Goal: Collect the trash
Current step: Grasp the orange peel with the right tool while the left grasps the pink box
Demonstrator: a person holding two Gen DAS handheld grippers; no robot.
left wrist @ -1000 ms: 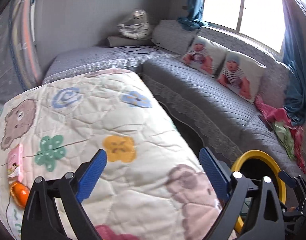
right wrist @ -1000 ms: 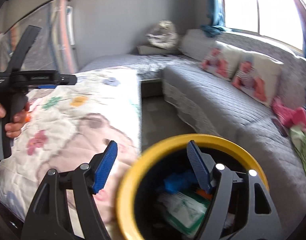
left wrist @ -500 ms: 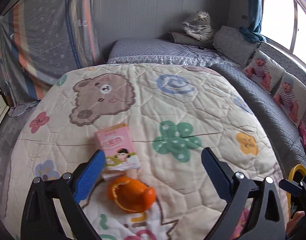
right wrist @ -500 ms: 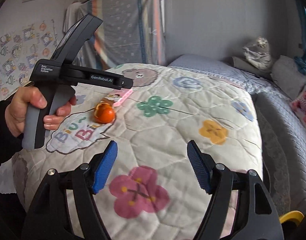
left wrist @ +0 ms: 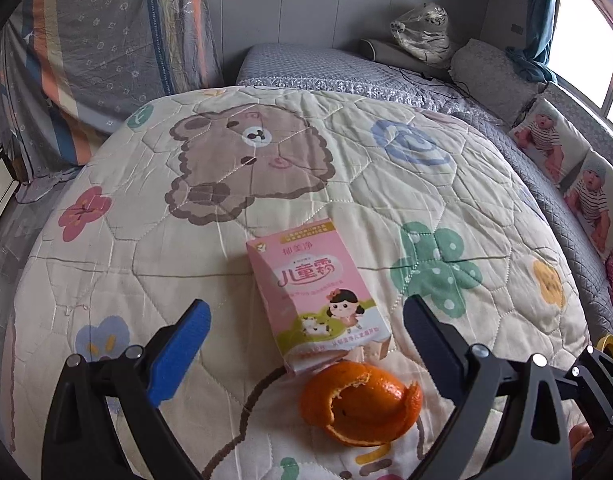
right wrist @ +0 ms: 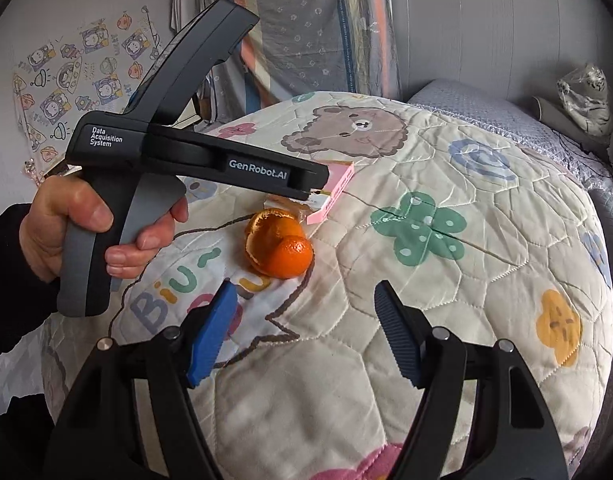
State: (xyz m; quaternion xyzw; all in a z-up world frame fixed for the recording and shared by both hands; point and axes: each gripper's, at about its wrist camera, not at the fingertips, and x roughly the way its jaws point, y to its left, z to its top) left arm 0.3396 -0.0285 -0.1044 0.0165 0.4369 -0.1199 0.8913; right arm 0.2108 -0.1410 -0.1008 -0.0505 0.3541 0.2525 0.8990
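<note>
Orange is the colour that draws us first: the mandarin peel (left wrist: 360,404) lies on the cream quilt (left wrist: 346,184), a hollow shell with its torn edge turned up. Going from left to right in our left wrist view, we see a red flower print, then the brown bear print (left wrist: 246,160) near the middle, then the pink carton (left wrist: 316,294) lying flat just below the bear, with a cartoon girl on its face. The peel sits at the carton's near corner; we think the two touch, though the overlap makes that hard to confirm. Our left tongs (left wrist: 302,332) are spread wide above the quilt, with the carton and peel in the gap between the blue pads and nothing pinched. Further right come the green clover print, the grey quilted sofa (left wrist: 566,216) and two baby-photo cushions (left wrist: 562,160). A sliver of yellow rim (left wrist: 608,344) shows at the far right edge.

In our right wrist view, our left hand (right wrist: 86,224) grips the grey handle at the left. The peel (right wrist: 278,242) lies just right of it, with the carton's pink edge (right wrist: 334,192) half hidden behind the black tool body. Our right tongs (right wrist: 304,322) are also spread and hold nothing, hanging over the quilt short of the peel.
</note>
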